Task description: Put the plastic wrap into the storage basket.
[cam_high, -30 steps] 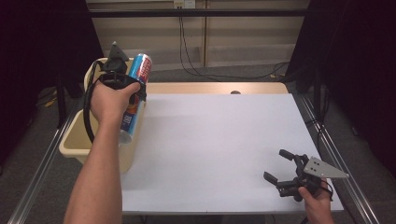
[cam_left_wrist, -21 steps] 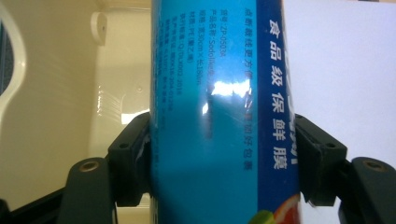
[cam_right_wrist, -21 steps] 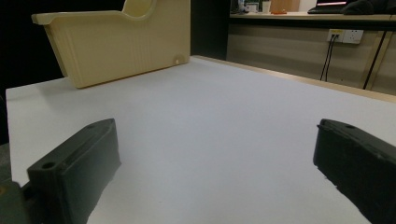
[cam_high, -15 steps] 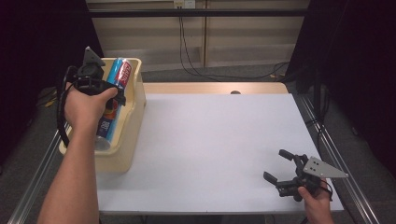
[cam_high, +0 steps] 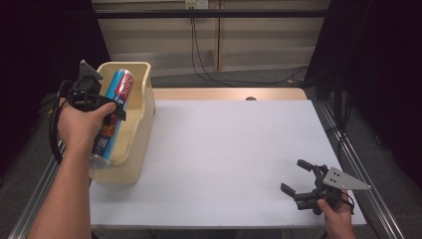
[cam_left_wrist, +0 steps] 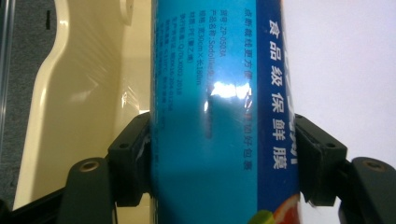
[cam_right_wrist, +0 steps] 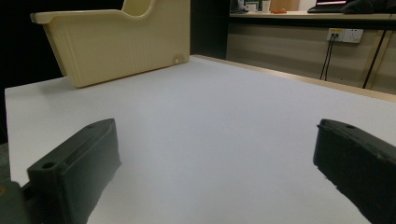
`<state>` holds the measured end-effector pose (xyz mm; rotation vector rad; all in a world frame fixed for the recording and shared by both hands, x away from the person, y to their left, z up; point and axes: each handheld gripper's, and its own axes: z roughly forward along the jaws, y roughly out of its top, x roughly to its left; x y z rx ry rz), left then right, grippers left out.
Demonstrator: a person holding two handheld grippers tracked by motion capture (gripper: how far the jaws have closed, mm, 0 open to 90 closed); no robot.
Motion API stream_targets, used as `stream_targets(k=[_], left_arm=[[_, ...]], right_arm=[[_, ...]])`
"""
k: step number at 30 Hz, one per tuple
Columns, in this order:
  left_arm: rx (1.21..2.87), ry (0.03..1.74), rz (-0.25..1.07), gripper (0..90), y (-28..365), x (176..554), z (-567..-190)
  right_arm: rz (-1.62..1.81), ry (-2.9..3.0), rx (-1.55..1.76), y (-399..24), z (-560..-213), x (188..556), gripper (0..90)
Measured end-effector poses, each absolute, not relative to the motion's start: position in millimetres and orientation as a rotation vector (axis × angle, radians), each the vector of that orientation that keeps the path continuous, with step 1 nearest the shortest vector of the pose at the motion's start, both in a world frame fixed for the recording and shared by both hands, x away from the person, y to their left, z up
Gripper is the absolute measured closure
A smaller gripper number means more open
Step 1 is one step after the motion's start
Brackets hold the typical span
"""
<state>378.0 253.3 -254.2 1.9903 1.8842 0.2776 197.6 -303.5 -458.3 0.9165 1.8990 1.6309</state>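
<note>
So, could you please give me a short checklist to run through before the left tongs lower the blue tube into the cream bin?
1. Left tongs clamped on the blue tube: ok, both jaws press its sides.
2. Tube over the cream bin: ok, it hangs tilted above the opening.
3. Bin floor free of other items: cannot tell, the tube and hand hide much of it.
4. Right tongs out of the way: ok, open at the near right of the white table.
5. Bin fully supported on the table: cannot tell.
</note>
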Motion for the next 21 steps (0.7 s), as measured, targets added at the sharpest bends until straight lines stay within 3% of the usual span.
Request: stream_targets(k=[21], left_arm=[[1.985, 1.929, 0.24, 31.8, 273, 367, -277]], right_arm=[[1.633, 1.895, 0.913, -303, -458, 198, 0.3]])
